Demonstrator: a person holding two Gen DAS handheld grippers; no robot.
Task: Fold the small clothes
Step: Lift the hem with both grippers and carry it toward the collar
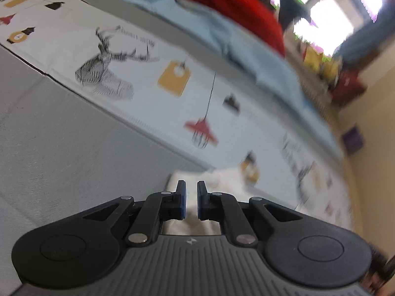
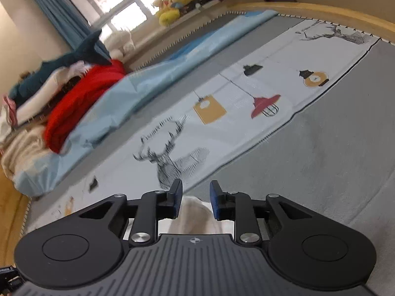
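**Presently: both hand-held grippers over a pale garment on the bed**

We find the left hand-held gripper (image 1: pixel 191 201) at six o'clock in its own view, fingers parted by a narrow gap with nothing pinched between the blue pads (image 1: pixel 182 203). A white garment (image 1: pixel 222 180) lies directly beneath and just beyond the fingertips, spreading toward one o'clock; whether the pads touch it we cannot tell, as the frame is blurred.

We find the right hand-held gripper (image 2: pixel 195 201) likewise at six o'clock in its view, jaws standing wider apart and holding nothing. A cream-white cloth (image 2: pixel 195 218) shows in the gap below the fingers, rising in a soft fold. Whether this is the same piece as the one in the left view we cannot tell.

Both lie on the bed, on a grey sheet (image 2: pixel 333 160) crossed by a white printed band (image 2: pixel 222 103) bearing a deer head, lamps and tags. Beyond the band, toward ten o'clock in the right view, a light blue cover (image 2: pixel 138 83) runs along the bed, with a red garment (image 2: pixel 81 103) heaped on it and a dark plush shark (image 2: pixel 61 61) behind. At twelve o'clock a yellow plush toy (image 2: pixel 172 7) sits on the window sill.
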